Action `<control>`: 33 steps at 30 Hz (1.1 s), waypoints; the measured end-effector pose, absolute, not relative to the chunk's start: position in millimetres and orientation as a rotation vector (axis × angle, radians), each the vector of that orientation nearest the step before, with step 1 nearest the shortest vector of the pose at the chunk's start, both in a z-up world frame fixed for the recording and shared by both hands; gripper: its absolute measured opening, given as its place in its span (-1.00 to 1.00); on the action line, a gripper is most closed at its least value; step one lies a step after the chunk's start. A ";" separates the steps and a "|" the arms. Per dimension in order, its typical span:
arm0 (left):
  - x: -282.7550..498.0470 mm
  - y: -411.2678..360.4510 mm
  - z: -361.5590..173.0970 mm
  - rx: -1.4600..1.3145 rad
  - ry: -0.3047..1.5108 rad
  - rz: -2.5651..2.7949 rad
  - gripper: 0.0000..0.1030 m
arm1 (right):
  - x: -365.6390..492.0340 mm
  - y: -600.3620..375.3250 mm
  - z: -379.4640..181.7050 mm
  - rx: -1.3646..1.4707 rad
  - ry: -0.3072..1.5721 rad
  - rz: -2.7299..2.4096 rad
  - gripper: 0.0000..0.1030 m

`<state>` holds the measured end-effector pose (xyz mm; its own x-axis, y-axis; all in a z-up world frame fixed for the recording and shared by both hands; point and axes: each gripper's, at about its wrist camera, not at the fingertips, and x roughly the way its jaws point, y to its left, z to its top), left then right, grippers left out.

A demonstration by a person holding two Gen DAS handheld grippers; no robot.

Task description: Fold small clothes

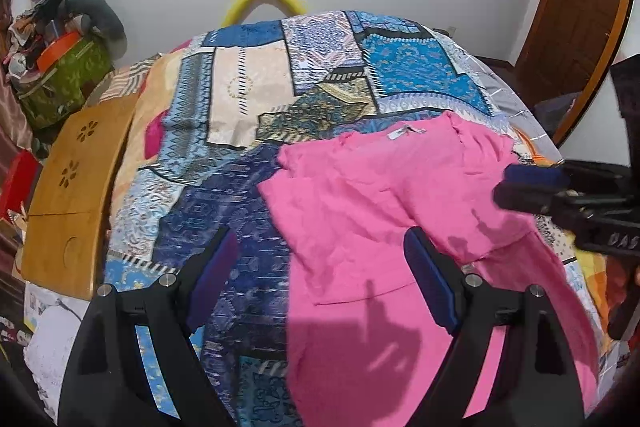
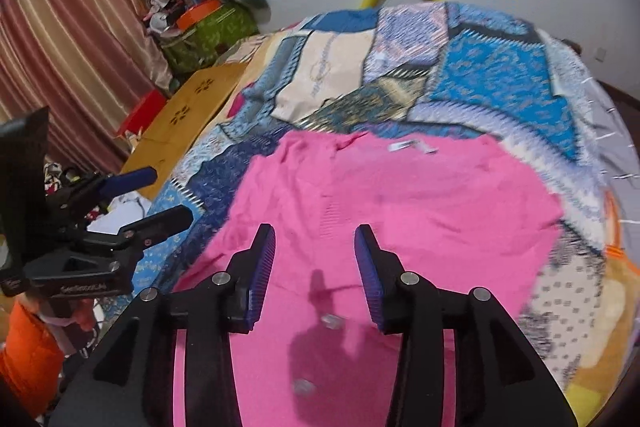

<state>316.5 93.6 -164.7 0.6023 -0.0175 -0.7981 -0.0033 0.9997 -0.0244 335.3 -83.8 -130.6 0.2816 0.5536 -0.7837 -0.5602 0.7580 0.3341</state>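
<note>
A pink garment (image 1: 380,195) (image 2: 400,195) lies spread on the patchwork bed cover (image 1: 240,99) (image 2: 480,75), with its white neck label (image 1: 404,133) (image 2: 412,146) at the far edge. My left gripper (image 1: 320,233) (image 2: 170,193) is wide open over the garment's left edge: one finger hangs above the blue cover, the other above pink cloth. My right gripper (image 2: 314,229) (image 1: 520,187) hovers over the near middle of the garment. Its jaws stand partly apart with only cloth below them. Neither gripper holds anything.
A wooden lap table (image 1: 76,187) (image 2: 192,107) leans at the bed's left side, beside a red box (image 2: 146,109). Behind it stands a green bag (image 1: 68,83) (image 2: 208,35) piled with clutter. A striped curtain (image 2: 60,27) hangs left, and a wooden door (image 1: 572,7) stands right.
</note>
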 end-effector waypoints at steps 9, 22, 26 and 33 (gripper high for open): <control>341.4 35.3 -175.3 0.026 0.961 -0.088 0.65 | 339.2 -150.6 -134.1 -0.083 1.025 0.616 0.02; 382.9 -33.1 -235.0 0.190 1.092 -0.115 0.65 | 346.8 -184.7 -213.8 -0.021 1.221 0.562 0.02; 386.7 -28.2 -246.3 0.237 1.088 -0.069 0.65 | 343.2 -186.2 -231.8 -0.009 1.251 0.574 0.06; 385.1 16.1 -236.3 0.125 1.077 0.008 0.65 | 338.7 -191.1 -231.2 0.012 1.239 0.579 0.11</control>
<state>385.1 16.1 -236.3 0.4746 0.0677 -0.8776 0.0542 0.9929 0.1059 338.7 -191.1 -231.2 0.2018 0.4212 -0.8842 -0.4086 0.8567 0.3149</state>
